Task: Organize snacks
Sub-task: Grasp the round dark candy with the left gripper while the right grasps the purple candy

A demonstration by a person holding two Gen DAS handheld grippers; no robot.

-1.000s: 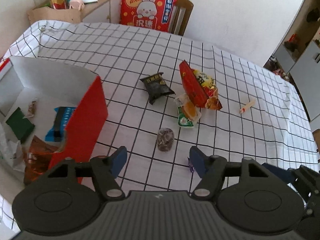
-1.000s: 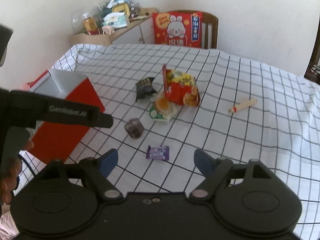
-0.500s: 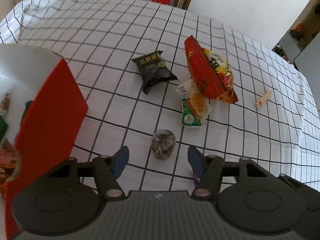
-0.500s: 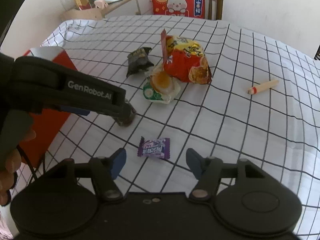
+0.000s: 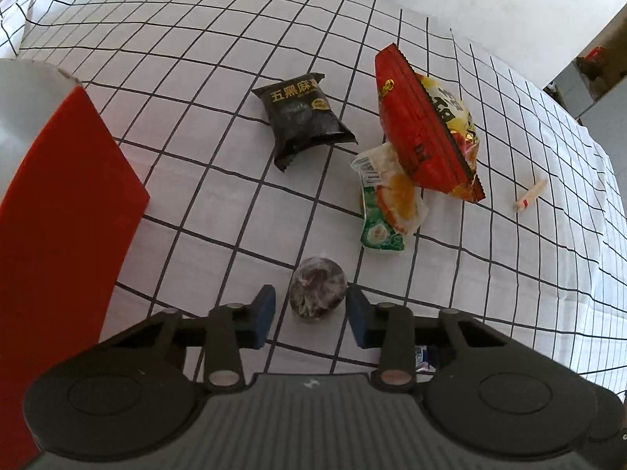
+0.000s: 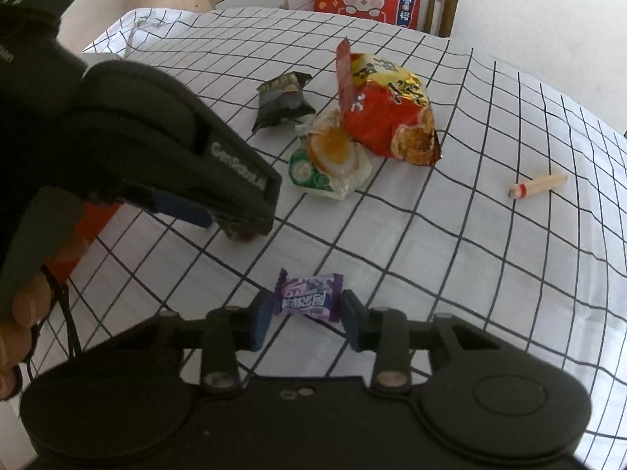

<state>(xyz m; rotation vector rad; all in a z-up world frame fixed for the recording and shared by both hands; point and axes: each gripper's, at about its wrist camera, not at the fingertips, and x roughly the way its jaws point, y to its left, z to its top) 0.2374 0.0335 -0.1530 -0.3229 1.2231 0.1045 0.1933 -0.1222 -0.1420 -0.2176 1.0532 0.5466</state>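
1. Your left gripper has just been closing its fingers; they now flank the round dark-wrapped snack on the checked surface, the right pad touching it, the left with a slim gap, so no pinch yet.
2. Your right gripper has also been closing; its fingers bracket the purple candy, just beside both wrapper ends.
3. The red box stands left.
4. The black packet, the red chip bag, the green-and-orange pack and a small stick snack lie beyond.
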